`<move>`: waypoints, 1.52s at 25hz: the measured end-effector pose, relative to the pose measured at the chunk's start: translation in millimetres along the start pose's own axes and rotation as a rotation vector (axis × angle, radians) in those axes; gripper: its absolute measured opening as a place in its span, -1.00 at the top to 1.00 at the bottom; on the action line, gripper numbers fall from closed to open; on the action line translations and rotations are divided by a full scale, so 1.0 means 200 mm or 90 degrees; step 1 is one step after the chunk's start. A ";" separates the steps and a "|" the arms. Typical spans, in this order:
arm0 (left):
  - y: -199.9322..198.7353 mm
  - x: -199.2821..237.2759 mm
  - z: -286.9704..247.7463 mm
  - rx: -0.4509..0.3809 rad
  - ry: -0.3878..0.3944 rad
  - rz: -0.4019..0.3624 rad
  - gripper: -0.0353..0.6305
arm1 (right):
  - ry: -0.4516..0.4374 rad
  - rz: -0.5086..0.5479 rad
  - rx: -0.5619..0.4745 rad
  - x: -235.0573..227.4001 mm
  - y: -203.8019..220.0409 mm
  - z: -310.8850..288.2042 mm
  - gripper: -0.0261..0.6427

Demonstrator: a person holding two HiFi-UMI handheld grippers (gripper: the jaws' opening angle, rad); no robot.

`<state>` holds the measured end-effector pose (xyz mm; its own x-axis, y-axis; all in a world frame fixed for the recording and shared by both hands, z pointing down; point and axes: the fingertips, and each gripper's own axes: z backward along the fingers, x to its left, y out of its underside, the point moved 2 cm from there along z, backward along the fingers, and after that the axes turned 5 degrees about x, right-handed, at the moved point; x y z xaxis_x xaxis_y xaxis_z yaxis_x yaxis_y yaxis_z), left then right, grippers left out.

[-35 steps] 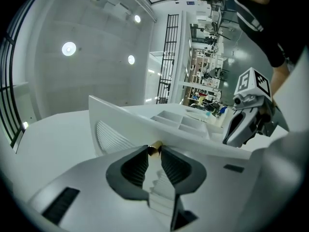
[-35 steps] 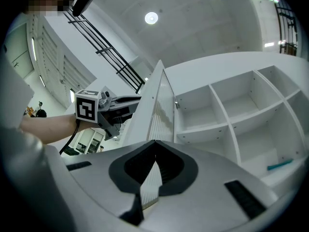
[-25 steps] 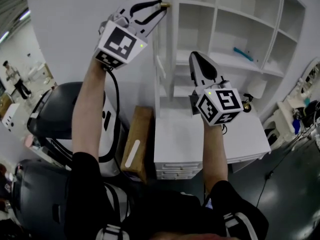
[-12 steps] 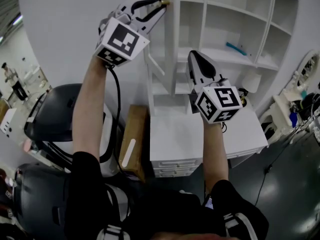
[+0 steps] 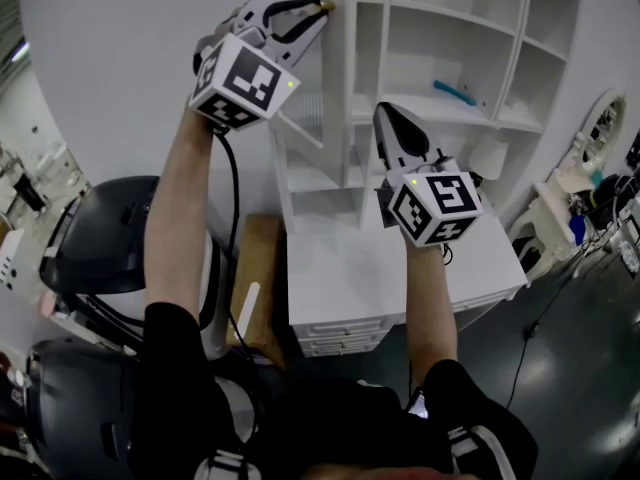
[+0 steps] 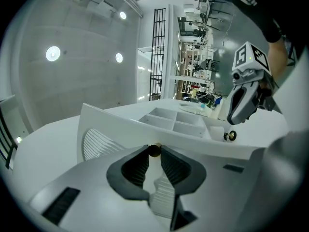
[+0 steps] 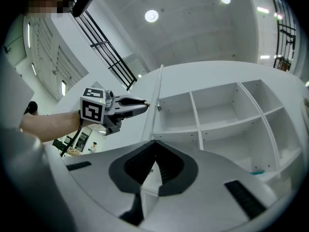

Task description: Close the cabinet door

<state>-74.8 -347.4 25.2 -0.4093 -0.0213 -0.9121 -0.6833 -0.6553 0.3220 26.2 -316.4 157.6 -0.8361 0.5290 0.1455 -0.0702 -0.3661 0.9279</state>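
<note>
The left gripper [image 5: 320,9], at the top of the head view, has its fingers clenched on the small brass knob [image 6: 154,150] of the white cabinet door [image 6: 116,129]. The door stands partly open, angled out from the left side of the open-shelved cabinet [image 5: 520,48] at upper right. The right gripper [image 5: 392,114] hangs mid-frame before the lower shelves, above the desk [image 5: 350,278], its fingers pressed together with nothing between them.
</note>
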 end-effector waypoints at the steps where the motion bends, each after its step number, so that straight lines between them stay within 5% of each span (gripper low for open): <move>1: 0.00 -0.01 -0.01 0.000 0.001 -0.002 0.64 | 0.002 0.002 0.001 -0.01 0.00 0.01 0.87; 38: -0.02 -0.17 -0.62 0.083 0.026 -0.022 0.65 | 0.032 -0.003 0.011 -0.42 0.10 0.04 0.87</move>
<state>16.2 -438.1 23.5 -0.3618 -0.0328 -0.9317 -0.7705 -0.5520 0.3187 98.4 -361.7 165.9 -0.8620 0.4915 0.1238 -0.0650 -0.3494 0.9347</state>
